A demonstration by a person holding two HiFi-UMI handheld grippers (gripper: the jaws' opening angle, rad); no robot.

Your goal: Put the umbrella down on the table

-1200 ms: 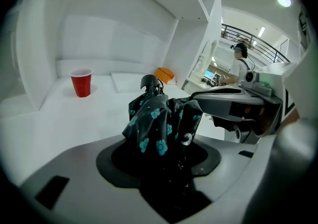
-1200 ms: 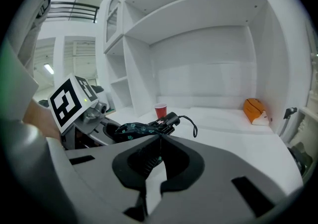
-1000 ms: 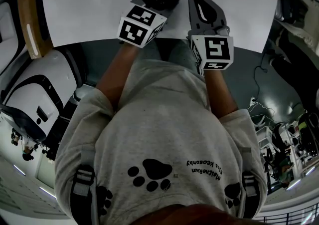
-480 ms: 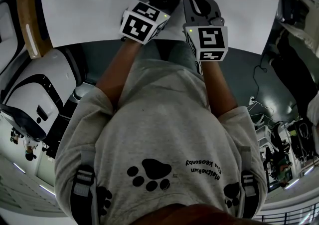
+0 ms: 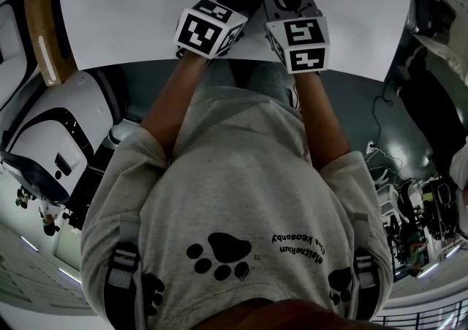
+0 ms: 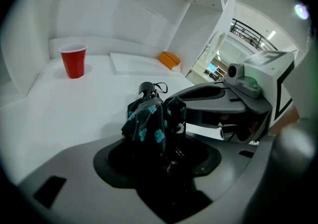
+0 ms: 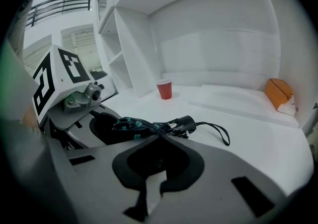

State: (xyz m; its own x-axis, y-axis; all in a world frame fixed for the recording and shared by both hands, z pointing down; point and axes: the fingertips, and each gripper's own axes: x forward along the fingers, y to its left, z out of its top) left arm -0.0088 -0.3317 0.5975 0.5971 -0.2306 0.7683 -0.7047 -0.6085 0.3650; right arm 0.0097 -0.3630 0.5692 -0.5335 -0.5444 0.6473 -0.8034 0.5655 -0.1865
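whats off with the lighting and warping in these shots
Head view: strong fisheye bend, table blown out white, the person's shirt dim. Left gripper view: black rounded corners, the dark umbrella merges with the shadowed jaw recess. Right gripper view: same vignette, green smear at the left edge, red cup small but clear.

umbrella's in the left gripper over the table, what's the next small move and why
Probably ease the left gripper down until the umbrella rests on the table, then open. Its jaws clamp the folded umbrella, and the handle looks close to the white tabletop.
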